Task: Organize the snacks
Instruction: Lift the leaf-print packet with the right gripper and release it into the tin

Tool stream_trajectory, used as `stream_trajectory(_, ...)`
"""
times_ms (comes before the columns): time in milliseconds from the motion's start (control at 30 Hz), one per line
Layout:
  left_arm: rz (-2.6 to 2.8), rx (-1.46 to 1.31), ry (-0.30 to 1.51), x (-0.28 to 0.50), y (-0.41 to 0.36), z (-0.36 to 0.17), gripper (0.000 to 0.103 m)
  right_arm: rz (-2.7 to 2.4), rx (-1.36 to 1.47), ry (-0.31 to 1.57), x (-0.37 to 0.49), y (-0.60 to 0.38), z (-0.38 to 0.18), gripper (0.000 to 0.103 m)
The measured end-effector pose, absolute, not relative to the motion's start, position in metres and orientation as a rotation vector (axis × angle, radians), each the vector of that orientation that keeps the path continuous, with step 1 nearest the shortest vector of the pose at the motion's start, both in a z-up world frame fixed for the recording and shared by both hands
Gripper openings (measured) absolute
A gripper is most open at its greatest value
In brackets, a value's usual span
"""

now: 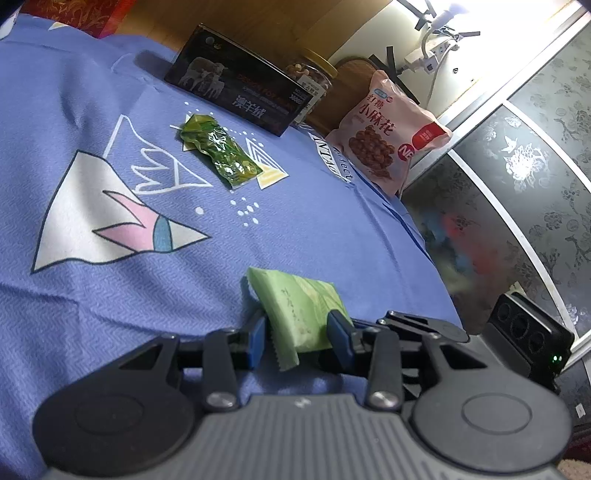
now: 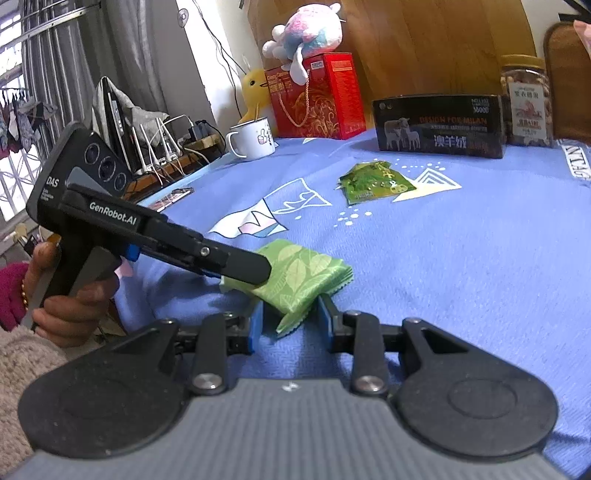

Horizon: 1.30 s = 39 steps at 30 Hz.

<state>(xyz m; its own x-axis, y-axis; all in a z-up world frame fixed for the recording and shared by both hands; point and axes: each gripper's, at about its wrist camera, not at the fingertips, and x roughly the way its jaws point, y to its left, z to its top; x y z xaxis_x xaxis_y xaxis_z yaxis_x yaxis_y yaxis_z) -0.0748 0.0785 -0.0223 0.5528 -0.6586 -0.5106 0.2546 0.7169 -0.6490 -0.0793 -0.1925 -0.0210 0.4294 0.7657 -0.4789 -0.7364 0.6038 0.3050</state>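
A light green leaf-print snack packet (image 1: 301, 314) lies on the blue cloth and also shows in the right wrist view (image 2: 295, 277). My left gripper (image 1: 297, 338) has its blue pads against both sides of the packet, shut on it. My right gripper (image 2: 290, 317) has its jaws around the packet's near corner; I cannot tell if the pads press it. The left gripper (image 2: 243, 271) shows in the right wrist view, lying over the packet's left end. A dark green snack pouch (image 1: 218, 151) lies farther back on the cloth, seen too in the right wrist view (image 2: 373, 181).
A black box (image 1: 240, 88) (image 2: 439, 127), a nut jar (image 1: 314, 74) (image 2: 526, 99) and a pink snack bag (image 1: 388, 133) stand along the back. A white mug (image 2: 253, 138), a red gift box (image 2: 317, 98) and plush toys (image 2: 306, 31) stand far left. The bed edge drops at right (image 1: 424, 236).
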Motion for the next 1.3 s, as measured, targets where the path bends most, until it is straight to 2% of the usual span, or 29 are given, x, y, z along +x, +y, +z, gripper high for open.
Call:
stream_trajectory(267, -0.594, -0.571, 0.811, -0.067, 0.083, -0.019, 0.035, 0.941, 0.091, 0.633, -0.075, -0.195, -0.016, 0.032)
stream_trajectory(667, -0.613, -0.494, 0.746, -0.022, 0.078, 0.019, 0.035, 0.91, 0.12, 0.579, -0.034, -0.199, 0.009, 0.032)
stream_trajectory(1133, -0.528, -0.408, 0.604, 0.108, 0.078, 0.088, 0.037, 0.833, 0.073, 0.43, 0.089, -0.175, 0.059, 0.032)
stream_trajectory(1300, -0.446, -0.384, 0.574, 0.167, 0.083, 0.093, 0.039, 0.807, 0.081, 0.419, 0.147, -0.159, 0.065, 0.032)
